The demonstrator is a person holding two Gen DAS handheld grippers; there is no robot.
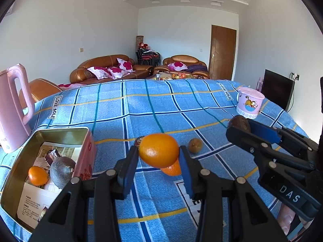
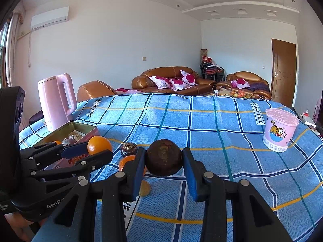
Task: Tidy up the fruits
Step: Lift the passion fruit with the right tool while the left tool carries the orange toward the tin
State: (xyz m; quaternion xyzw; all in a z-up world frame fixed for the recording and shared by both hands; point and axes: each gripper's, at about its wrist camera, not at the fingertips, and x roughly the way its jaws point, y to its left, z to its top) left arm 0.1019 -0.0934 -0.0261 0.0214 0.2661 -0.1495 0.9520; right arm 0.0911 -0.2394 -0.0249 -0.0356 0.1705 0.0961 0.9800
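Left wrist view has the left gripper (image 1: 159, 151) clamped on an orange (image 1: 158, 150), held clear of the blue checked cloth (image 1: 153, 109) that covers the table. Directly under it a second orange (image 1: 172, 169) is mostly hidden by the held fruit and the right-hand finger. A small dark wrapped item (image 1: 138, 141) peeks out behind the left finger, too covered to identify. A small brownish-yellow fruit (image 1: 195, 145) lies on the cloth just beside the gripper's right finger. At lower left an open tin (image 1: 60, 130), cut off by the frame edge, holds a small orange (image 1: 38, 175), a grey-purple fruit (image 1: 62, 171) and printed paper. A pink kettle (image 1: 12, 111) stands behind the tin, partly cropped.

Right wrist view shows the right gripper (image 2: 164, 160) closed on a dark brown round fruit (image 2: 164, 157); whether it rests on the cloth or is lifted is hard to tell. A pink cartoon bucket (image 2: 279, 130) stands well apart on the right.

Beyond the table edge are brown leather sofas (image 2: 171, 80) with flowered cushions, a wooden door (image 2: 283, 70), white walls and an air conditioner (image 2: 49, 18). A low table by the sofas carries items too small to make out.
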